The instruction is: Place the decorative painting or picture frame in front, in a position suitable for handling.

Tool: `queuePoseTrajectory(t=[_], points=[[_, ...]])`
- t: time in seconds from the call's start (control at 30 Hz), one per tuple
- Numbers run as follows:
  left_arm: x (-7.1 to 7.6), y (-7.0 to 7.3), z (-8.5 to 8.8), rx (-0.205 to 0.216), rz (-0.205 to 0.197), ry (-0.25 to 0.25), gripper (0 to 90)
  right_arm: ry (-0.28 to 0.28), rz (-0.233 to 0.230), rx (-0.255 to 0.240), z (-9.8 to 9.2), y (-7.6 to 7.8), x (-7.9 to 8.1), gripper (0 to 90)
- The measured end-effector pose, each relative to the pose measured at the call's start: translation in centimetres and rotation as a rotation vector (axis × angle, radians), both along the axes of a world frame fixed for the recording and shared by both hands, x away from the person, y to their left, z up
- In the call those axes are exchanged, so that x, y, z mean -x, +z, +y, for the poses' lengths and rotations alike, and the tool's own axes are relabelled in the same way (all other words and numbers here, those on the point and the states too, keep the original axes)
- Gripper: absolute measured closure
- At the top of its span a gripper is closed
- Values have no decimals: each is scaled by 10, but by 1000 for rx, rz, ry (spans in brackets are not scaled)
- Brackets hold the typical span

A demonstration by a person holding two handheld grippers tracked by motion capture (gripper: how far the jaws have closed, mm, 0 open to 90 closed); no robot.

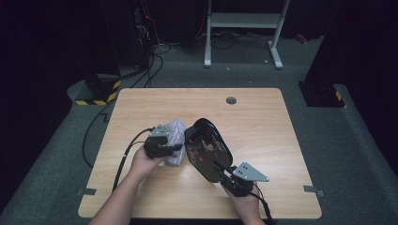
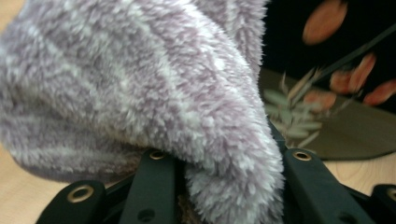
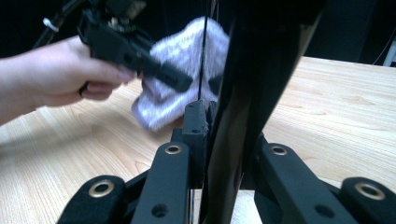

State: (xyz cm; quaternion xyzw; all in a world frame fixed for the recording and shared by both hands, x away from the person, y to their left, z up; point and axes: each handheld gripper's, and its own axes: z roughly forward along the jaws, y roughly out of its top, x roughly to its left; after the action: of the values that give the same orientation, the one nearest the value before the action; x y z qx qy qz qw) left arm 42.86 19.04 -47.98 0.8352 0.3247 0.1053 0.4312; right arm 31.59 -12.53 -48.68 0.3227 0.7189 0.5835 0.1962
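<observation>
High view: a person's 2 forearms reach in from the bottom edge over a light wooden table (image 1: 263,136). The right gripper (image 1: 224,172) clamps the near rim of a black oval tray (image 1: 206,149) and tips it up on edge, so its painted face turns toward the left hand. This looks like a hold meant to steady the tray and expose that face for wiping. The left gripper (image 1: 176,149) grips a fluffy lilac cloth (image 1: 174,136), which sits just beside the tray's left edge, near the middle of the table.

Left gripper view: the cloth (image 2: 140,88) bulges over the 2 black jaws, with a fold pinched between them, so this gripper is clenched on the cloth. Bunching it this way gives a soft pad to rub with. Behind it, the tray (image 2: 355,126) shows orange petals and pale leaves on black. Whether cloth and tray touch here is unclear.

Right gripper view: the tray (image 3: 252,93) stands edge-on, a dark glossy band rising between the jaws, which are clamped on its rim. Beyond it, the left hand (image 3: 56,84) brings the cloth (image 3: 182,70) up against the tray's left side.
</observation>
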Motion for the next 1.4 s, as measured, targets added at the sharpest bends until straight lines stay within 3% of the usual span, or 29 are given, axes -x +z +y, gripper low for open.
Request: queuePoseTrajectory(t=[0.2,0.37,0.47,0.57,0.63,0.73,1.03,1.2,1.3,1.4], points=[[4,-18,-3,8,55,-30,674,-1,0,1,0,0,0,792],[10,-31,-9,-43,71,-58,675,0,1,0,0,0,0,793],[12,-34,-10,-48,67,-62,676,-1,0,2,0,0,0,793],[11,-31,-9,-38,66,-53,676,-1,0,2,0,0,0,793],[10,-28,-5,-4,68,-41,677,-2,0,4,0,0,0,792],[7,-18,2,56,43,-12,677,-3,0,4,0,0,0,793],[3,38,6,92,-74,12,673,-3,5,3,1,0,0,794],[5,65,3,132,-135,-6,672,-2,3,3,1,0,0,794],[6,75,0,138,-155,-27,671,-2,3,3,1,0,0,793],[4,75,-5,99,-161,-40,671,-2,3,3,1,0,0,792]])
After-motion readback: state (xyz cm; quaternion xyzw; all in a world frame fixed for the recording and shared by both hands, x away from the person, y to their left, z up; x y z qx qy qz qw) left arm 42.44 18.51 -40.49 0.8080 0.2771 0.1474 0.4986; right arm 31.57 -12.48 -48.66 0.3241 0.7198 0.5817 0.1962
